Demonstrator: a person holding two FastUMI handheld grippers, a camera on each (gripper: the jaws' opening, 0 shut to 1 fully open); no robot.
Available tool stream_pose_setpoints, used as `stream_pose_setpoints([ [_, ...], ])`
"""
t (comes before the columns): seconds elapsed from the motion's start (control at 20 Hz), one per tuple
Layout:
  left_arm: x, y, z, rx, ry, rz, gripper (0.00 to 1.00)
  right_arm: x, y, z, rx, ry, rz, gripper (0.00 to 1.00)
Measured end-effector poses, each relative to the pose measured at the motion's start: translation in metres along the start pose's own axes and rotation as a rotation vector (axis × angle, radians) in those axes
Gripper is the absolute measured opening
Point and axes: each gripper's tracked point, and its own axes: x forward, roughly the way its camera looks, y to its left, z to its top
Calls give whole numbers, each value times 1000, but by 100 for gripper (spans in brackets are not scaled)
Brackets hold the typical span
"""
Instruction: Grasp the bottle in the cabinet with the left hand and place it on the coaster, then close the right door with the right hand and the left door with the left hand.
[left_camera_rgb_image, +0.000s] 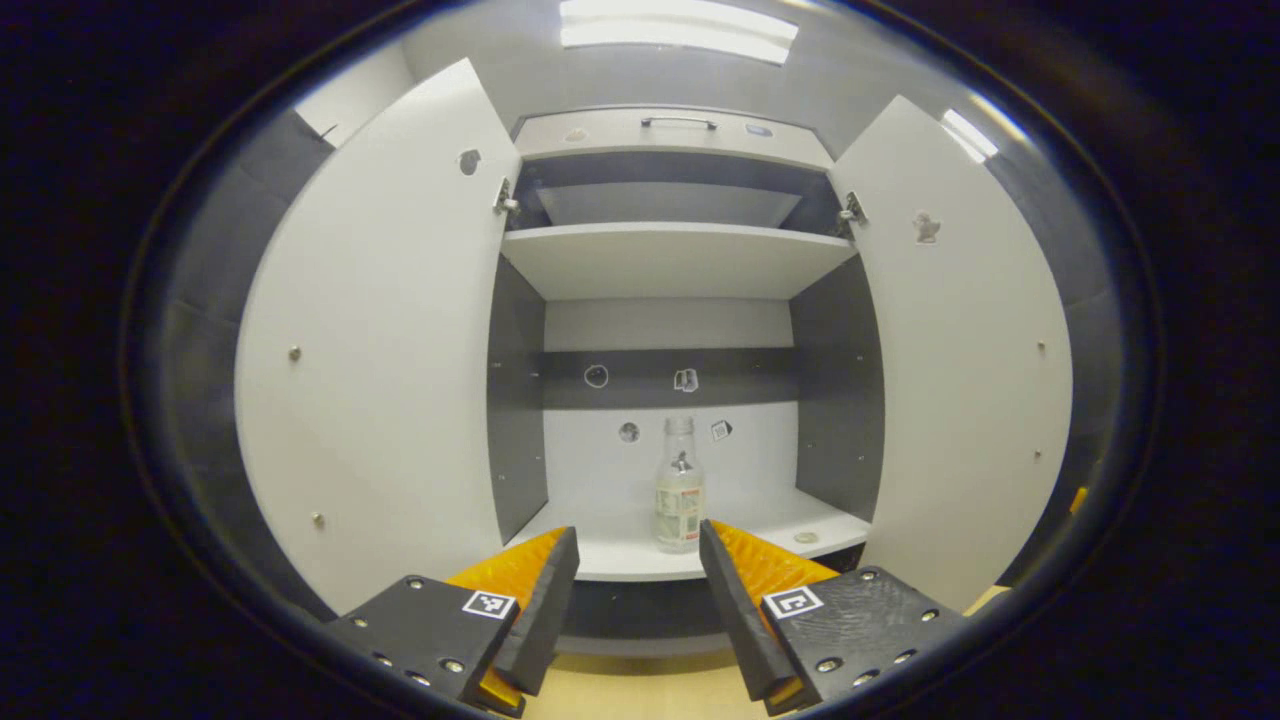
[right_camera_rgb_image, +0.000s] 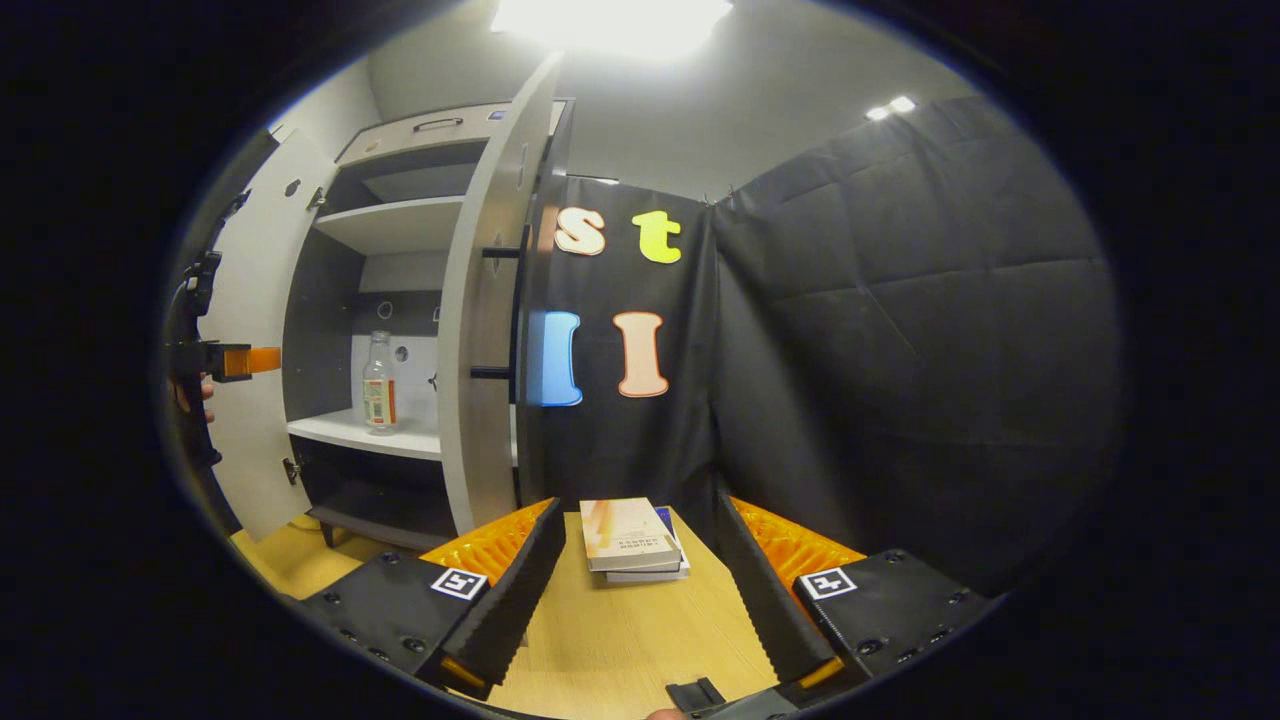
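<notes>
A clear bottle (left_camera_rgb_image: 680, 490) with a printed label stands upright on the lower shelf (left_camera_rgb_image: 640, 560) of the white cabinet, whose left door (left_camera_rgb_image: 370, 350) and right door (left_camera_rgb_image: 965, 350) both hang open. My left gripper (left_camera_rgb_image: 638, 550) is open, short of the shelf's front edge, with the bottle seen just between its fingers farther off. In the right gripper view the same bottle (right_camera_rgb_image: 378, 384) shows on the shelf behind the right door (right_camera_rgb_image: 490, 330), seen edge-on. My right gripper (right_camera_rgb_image: 638, 560) is open over the wooden table (right_camera_rgb_image: 620, 640), holding nothing. The left gripper (right_camera_rgb_image: 240, 361) shows at far left, in a hand.
Two stacked books (right_camera_rgb_image: 630, 540) lie on the wooden table by the black cloth wall. An upper shelf (left_camera_rgb_image: 680, 255) and a drawer with a handle (left_camera_rgb_image: 678, 122) sit above the bottle. A small round object (left_camera_rgb_image: 805, 537) lies on the lower shelf at the right.
</notes>
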Motion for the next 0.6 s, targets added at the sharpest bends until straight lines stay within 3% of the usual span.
stream_pose_setpoints([
  [0.6, 132, -25, 9, -20, -2, -136, 75, 4, -25, -5, 8, 18, -183, 98],
])
